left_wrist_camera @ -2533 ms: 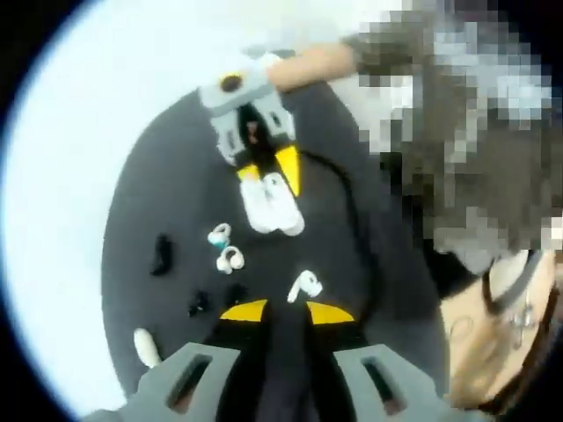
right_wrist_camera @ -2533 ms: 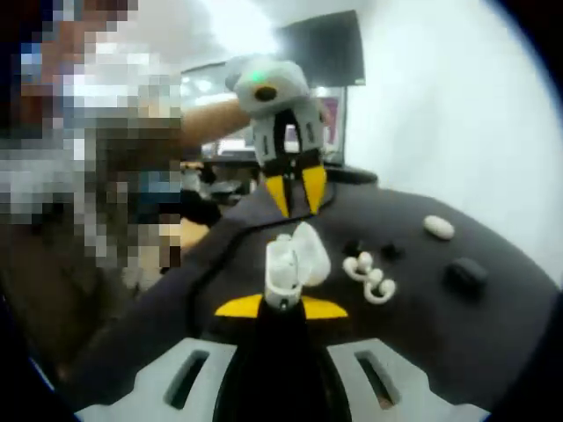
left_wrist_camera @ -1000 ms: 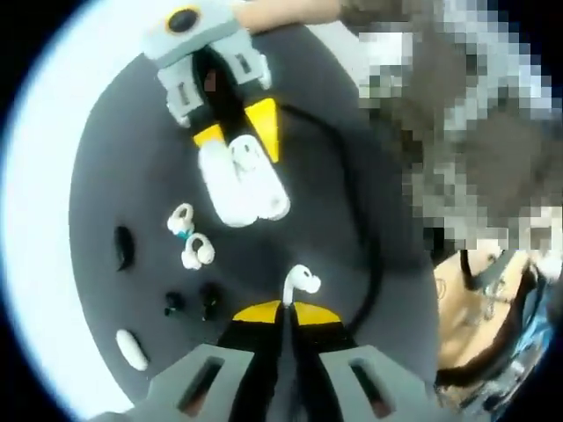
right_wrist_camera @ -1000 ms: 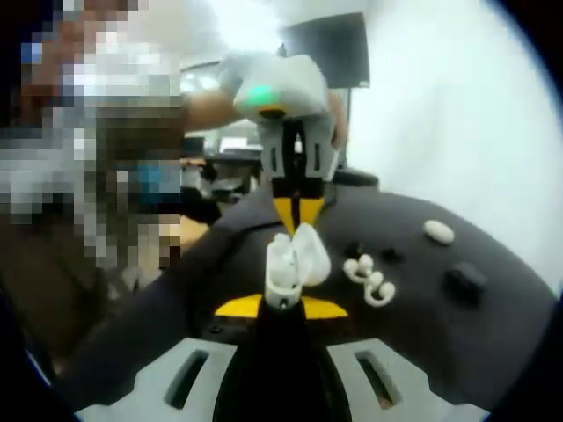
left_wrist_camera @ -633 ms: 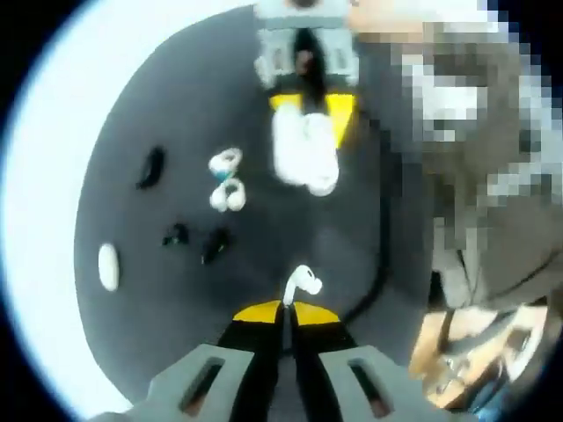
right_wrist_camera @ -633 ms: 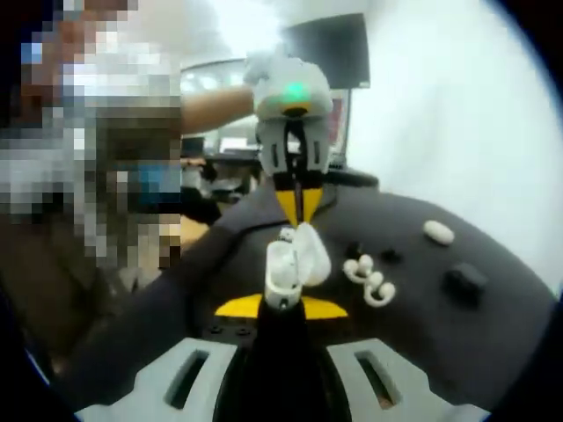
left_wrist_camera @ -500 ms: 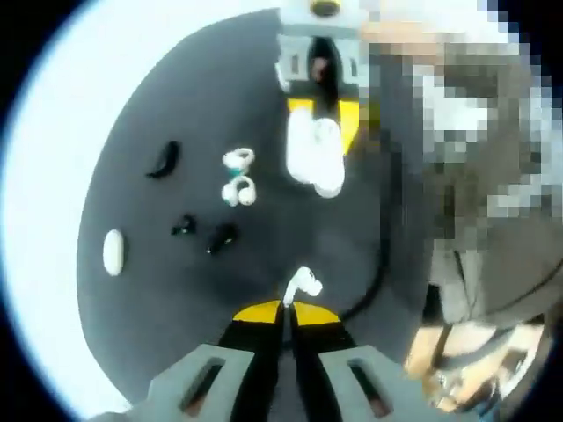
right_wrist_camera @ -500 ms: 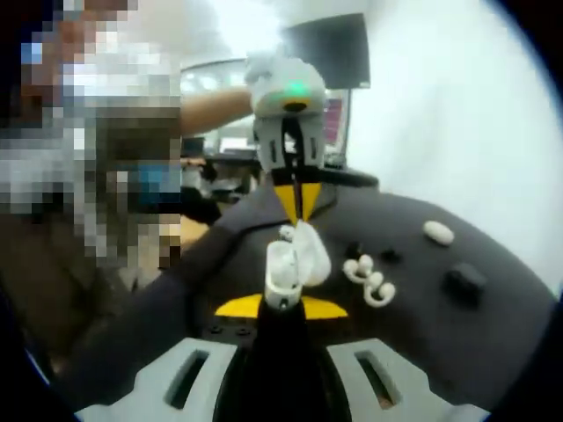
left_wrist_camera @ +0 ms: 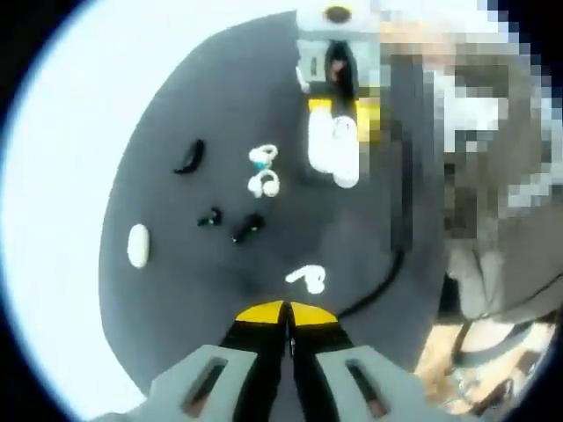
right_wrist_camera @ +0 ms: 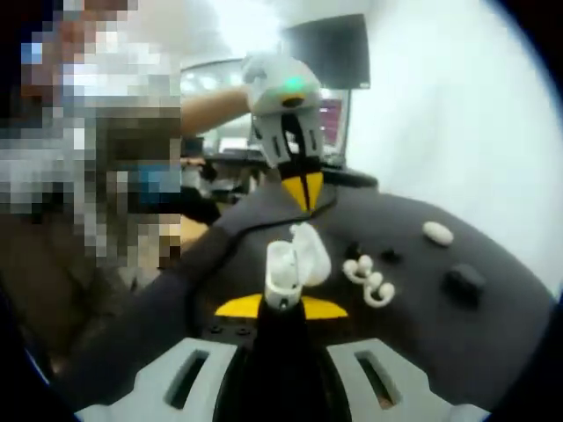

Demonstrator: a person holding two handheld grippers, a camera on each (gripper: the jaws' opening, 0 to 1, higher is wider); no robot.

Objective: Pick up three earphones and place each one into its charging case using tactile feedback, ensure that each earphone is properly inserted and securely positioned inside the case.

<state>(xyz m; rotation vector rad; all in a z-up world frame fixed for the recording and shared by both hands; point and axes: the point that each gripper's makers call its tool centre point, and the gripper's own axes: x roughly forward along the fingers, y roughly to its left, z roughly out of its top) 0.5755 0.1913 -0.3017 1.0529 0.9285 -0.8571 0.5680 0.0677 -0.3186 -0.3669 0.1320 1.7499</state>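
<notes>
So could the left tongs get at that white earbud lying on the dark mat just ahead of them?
Probably yes. The white earbud lies loose on the dark mat just ahead of the left tongs, with nothing between them. But their jaws look shut and would need to open first.

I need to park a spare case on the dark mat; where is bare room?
The dark mat is bare between the white pill-shaped case and the loose white earbud, and along its rim beyond the black case. It is crowded around the white ear-hooks and the open case.
</notes>
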